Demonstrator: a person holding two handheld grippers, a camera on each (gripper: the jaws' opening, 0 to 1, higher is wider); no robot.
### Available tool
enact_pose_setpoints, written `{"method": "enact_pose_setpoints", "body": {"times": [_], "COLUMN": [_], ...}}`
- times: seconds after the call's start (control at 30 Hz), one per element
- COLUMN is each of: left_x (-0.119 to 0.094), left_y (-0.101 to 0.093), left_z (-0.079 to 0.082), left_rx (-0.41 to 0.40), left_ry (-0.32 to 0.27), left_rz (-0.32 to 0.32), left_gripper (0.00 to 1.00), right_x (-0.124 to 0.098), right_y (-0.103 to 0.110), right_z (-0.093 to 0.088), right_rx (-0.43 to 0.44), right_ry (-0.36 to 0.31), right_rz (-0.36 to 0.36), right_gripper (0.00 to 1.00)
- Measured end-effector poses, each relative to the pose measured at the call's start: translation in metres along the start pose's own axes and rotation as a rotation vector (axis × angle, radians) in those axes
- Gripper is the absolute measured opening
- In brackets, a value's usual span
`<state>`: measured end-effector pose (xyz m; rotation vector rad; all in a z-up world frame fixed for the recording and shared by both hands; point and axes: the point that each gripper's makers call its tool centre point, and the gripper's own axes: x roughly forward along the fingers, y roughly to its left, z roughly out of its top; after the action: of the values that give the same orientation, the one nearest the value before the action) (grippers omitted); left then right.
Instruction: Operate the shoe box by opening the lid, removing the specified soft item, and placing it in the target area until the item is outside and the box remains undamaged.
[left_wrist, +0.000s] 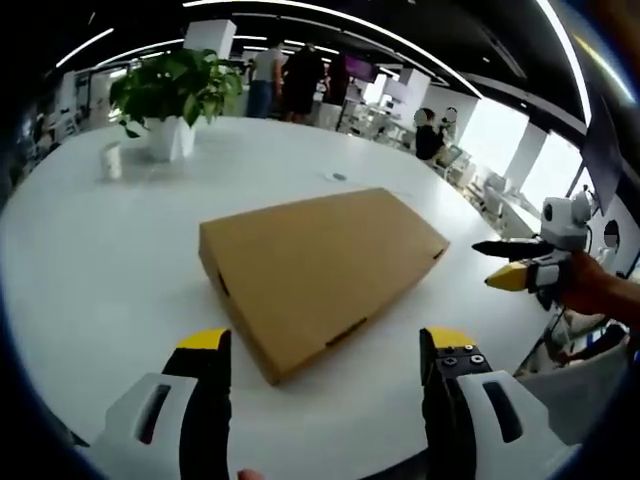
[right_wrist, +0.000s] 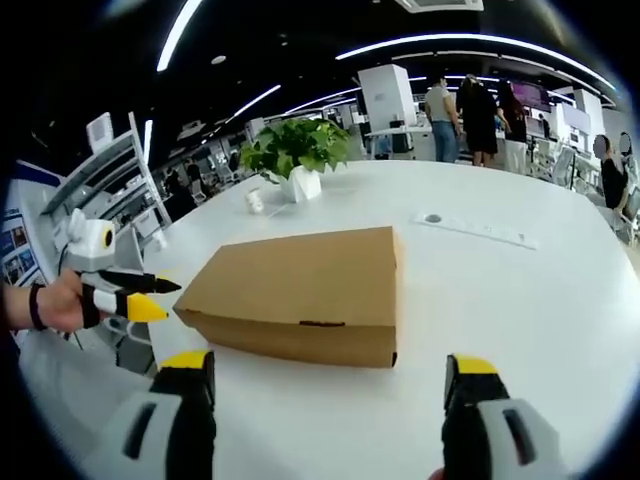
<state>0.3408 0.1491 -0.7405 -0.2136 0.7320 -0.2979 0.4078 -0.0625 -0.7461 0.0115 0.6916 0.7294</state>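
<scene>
Shoe box (left_wrist: 320, 268), plain brown cardboard, lid down, lies mid-frame on the white table (left_wrist: 90, 260) in both views. Left gripper (left_wrist: 325, 345) at bottom of left gripper view, jaws spread wide, nothing between them, short of the box. Right gripper (right_wrist: 328, 368) likewise released, at bottom of right gripper view. Potted plant (left_wrist: 172, 95) upper left, small cup (left_wrist: 111, 160) beside it.

The shoe box (left_wrist: 320, 265) before me looks like matt brown cardboard; the white counter (left_wrist: 90, 260) is smooth with a slight sheen.
</scene>
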Motion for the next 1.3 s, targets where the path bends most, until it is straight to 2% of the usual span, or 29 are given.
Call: {"method": "enact_pose_setpoints", "body": {"times": [0.47,0.67,0.93,1.3], "left_x": [0.017,0.025,0.029,0.036], "left_y": [0.013,0.015,0.018,0.02], "left_z": [-0.001,-0.008,-0.009,-0.006], "left_rx": [0.006,0.022,0.005,0.031], "left_ry": [0.029,0.058,0.062,0.067], "left_rz": [-0.002,-0.001,-0.002,0.001], "left_gripper": [0.79,0.78,0.77,0.72], "right_x": [0.023,0.033,0.049,0.063], "right_y": [-0.003,-0.003,-0.001,0.001], "right_z": [0.002,0.0,-0.003,-0.003], "right_rx": [0.002,-0.005,-0.012,-0.023], "right_ry": [0.025,0.033,0.045,0.043], "right_rz": [0.025,0.035,0.049,0.067], "right_gripper": [0.94,0.92,0.9,0.83]}}
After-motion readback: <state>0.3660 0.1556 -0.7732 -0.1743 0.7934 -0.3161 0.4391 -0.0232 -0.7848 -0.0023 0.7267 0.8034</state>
